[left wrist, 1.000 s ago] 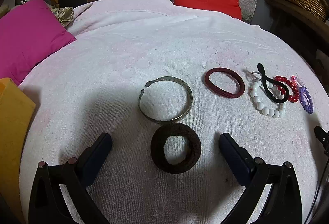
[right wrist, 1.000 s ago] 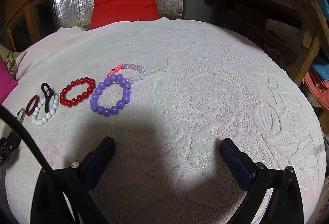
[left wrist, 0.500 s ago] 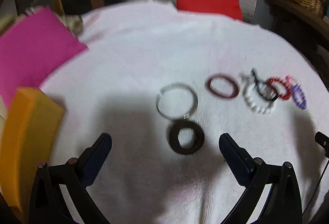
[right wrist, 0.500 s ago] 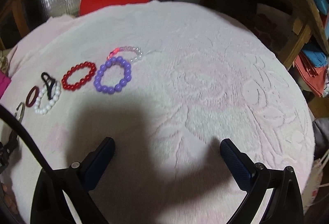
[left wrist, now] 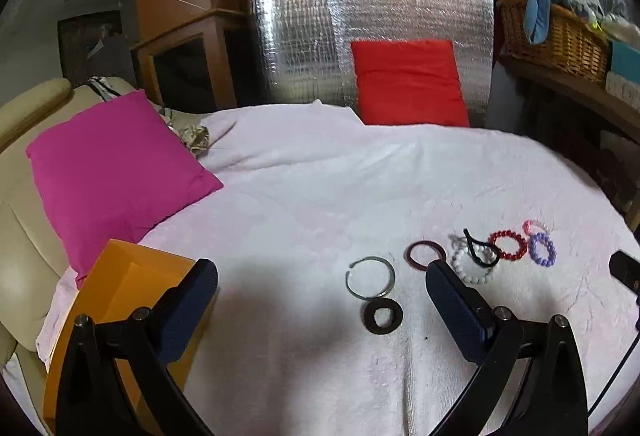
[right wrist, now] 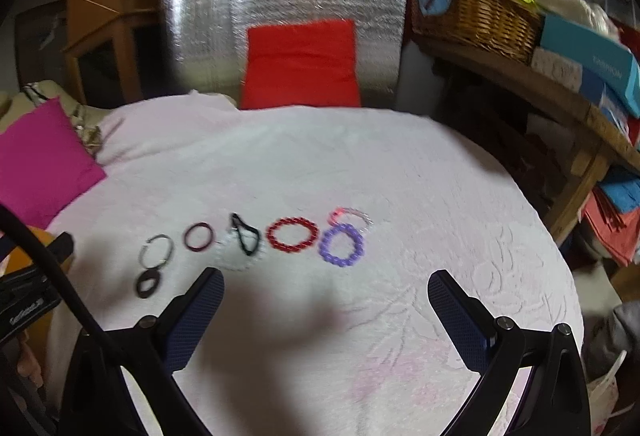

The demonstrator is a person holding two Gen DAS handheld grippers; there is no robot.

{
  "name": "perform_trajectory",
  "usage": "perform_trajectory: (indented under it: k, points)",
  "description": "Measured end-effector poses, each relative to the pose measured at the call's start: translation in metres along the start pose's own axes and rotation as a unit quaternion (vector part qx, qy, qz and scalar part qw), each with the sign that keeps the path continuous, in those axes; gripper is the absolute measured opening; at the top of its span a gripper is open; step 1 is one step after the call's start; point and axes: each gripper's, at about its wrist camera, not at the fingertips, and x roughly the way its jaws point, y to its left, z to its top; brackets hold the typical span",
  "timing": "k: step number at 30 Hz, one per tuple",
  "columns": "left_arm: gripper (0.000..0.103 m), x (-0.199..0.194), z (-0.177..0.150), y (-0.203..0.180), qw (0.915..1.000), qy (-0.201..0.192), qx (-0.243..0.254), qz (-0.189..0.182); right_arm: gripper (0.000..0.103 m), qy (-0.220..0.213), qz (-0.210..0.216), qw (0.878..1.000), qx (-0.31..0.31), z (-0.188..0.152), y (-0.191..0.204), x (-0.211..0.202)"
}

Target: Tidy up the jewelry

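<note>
Pulling back with both the left gripper (left wrist: 320, 292) and right gripper (right wrist: 326, 294) wide open and empty, leaving the bracelets lined up mid-frame on the pale pink bedspread (left wrist: 320, 188), so organizing looks finished.

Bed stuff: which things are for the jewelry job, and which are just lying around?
For the job: metal bangle, dark scrunchie, maroon band, white beads, black tie, red beads, purple beads, pink beads, orange box.

Lying about: pink pillow, red pillow, basket.
</note>
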Motion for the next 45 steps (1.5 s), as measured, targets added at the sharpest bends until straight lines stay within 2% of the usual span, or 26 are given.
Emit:
perform_trajectory:
  k: [2, 11, 22, 28, 34, 41, 45]
  points:
    - [0.103, 0.000, 0.000, 0.001, 1.0000, -0.004, -0.003, 0.004, 0.103, -0.007, 0.006, 1.000, -0.008, 0.000, 0.007, -0.010]
    - [0.103, -0.001, -0.002, 0.013, 0.9998, -0.003, -0.013, 0.013, 0.103, -0.032, 0.034, 0.999, -0.019, -0.005, 0.033, -0.002]
    - [0.103, -0.002, -0.003, 0.008, 0.9997, -0.008, -0.010, 0.019, 0.103, -0.052, 0.064, 0.997, -0.001, -0.007, 0.032, -0.004]
    - [0.103, 0.000, -0.003, 0.007, 0.9998, -0.004, -0.014, 0.010, 0.103, -0.058, 0.071, 0.996, -0.001, -0.007, 0.032, -0.007]
    - [0.103, 0.008, -0.004, 0.008, 0.9994, 0.010, -0.027, -0.022, 0.103, -0.073, 0.080, 0.994, 0.015, -0.010, 0.021, -0.010]
    - [0.103, 0.015, -0.004, 0.006, 0.9992, 0.007, -0.027, -0.028, 0.103, -0.069, 0.116, 0.989, 0.058, -0.010, -0.001, -0.008]
    - [0.103, 0.033, -0.008, 0.010, 0.9993, 0.019, -0.027, -0.019, 0.103, -0.048, 0.111, 0.991, 0.064, -0.011, -0.015, 0.005]
